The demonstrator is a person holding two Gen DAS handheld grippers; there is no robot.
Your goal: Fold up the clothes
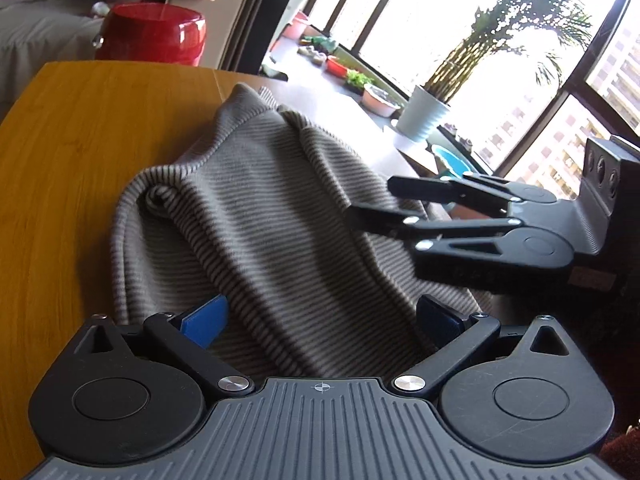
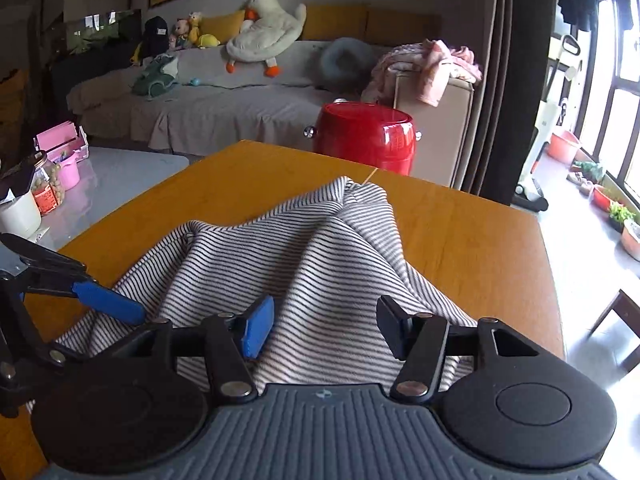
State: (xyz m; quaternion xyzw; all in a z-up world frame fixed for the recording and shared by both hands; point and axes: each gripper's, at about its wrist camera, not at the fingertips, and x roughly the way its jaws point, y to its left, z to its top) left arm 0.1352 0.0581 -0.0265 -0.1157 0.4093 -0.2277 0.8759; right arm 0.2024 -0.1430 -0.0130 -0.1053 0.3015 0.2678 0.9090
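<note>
Cloth was the matter here: a striped garment (image 2: 304, 248) lay rumpled in a loose mound on the wooden bench (image 2: 472, 240), its far end gathered to a peak near the bench's far edge and its near end running beneath both tools. In the left wrist view the same garment (image 1: 256, 208) showed a rolled fold on its left side. The left gripper (image 1: 320, 316) stood wide open over the near hem, the cloth passing between its blue pads without being pinched. The right gripper (image 2: 326, 330) was likewise parted wide, fabric lying between its fingers, nothing clamped. Each tool showed in the other's view, the two near one another above the garment. Beyond the bench stood a red stool (image 2: 366, 140), and behind it a covered sofa (image 2: 224, 100) bearing a plush goose (image 2: 264, 32).
</note>
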